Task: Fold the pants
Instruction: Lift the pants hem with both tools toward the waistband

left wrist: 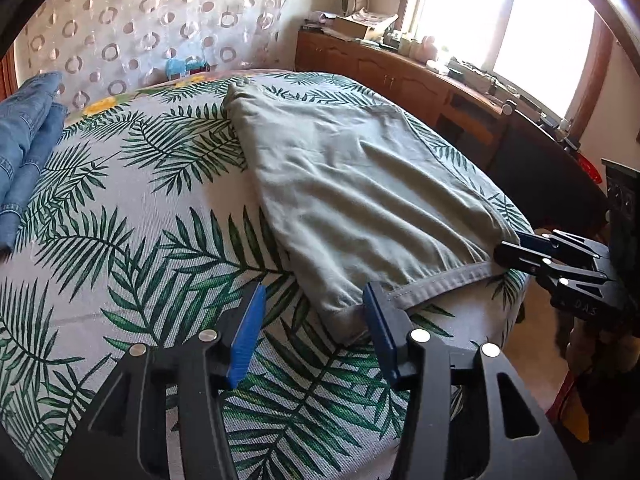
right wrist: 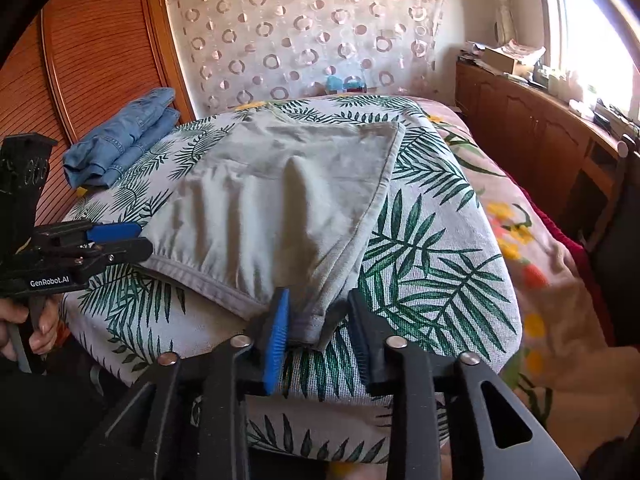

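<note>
Left wrist view: grey-green pants (left wrist: 352,184) lie folded on the leaf-print bed cover (left wrist: 132,248), filling the centre and right of frame. The waistband edge runs along the lower right and the fold end sits upper centre. The long axis runs from lower right up toward upper centre, away from the camera. The left gripper (left wrist: 316,332) at bottom centre has its jaws spread, with one waistband corner lying between them; the pads are not pressing it. The right gripper (left wrist: 516,246) enters at the right edge, at the other waistband corner. Folded jeans (left wrist: 24,140) sit at the left edge.

Right wrist view: pants (right wrist: 280,200) in centre frame, doubled over, long axis from bottom centre to upper centre. The right gripper (right wrist: 318,340) at bottom has its jaws parted around the near corner, cloth loose between them, not pinched. The left gripper (right wrist: 124,238) at the left edge sits by the waistband; its jaw state is unclear here.

Judgement: at least one fold looks done and the corners look released. The rectangle is still long, so another fold across it probably remains.
</note>
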